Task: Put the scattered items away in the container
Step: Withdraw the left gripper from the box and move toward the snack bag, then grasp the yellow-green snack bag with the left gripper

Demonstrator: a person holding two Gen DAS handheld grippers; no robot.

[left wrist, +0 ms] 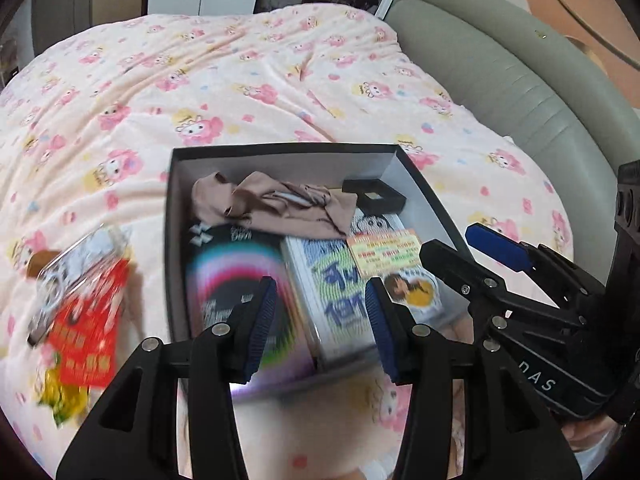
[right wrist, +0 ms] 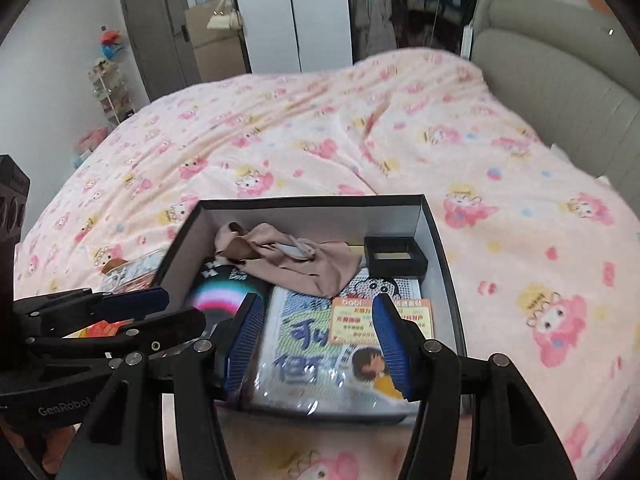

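Both grippers hang over the near edge of the black cardboard box (left wrist: 424, 196), and neither grasps anything: the left gripper (left wrist: 322, 322) has its blue-padded fingers spread apart above the box's near left half, and the right gripper (right wrist: 320, 344) is likewise released above the near right half, the two sitting just beside each other. Inside the box, nearest the rim, lie a dark package with a rainbow arc (left wrist: 236, 276) on its left side and a plastic-wrapped cartoon book (right wrist: 320, 360) on its right, an orange card (left wrist: 384, 254) resting on the book. Farther in, a crumpled beige cloth (left wrist: 272, 208) drapes across both, and a small black square case (right wrist: 394, 254) sits in the far right corner. Left of the box, on the pink cartoon-print blanket (left wrist: 240, 92), a clear phone case (left wrist: 68, 272) overlaps a red packet (left wrist: 88, 340), with a yellow-green wrapper (left wrist: 64, 396) nearer; these are blurred. Beyond the box to the right rises a grey padded headboard (left wrist: 500, 72).
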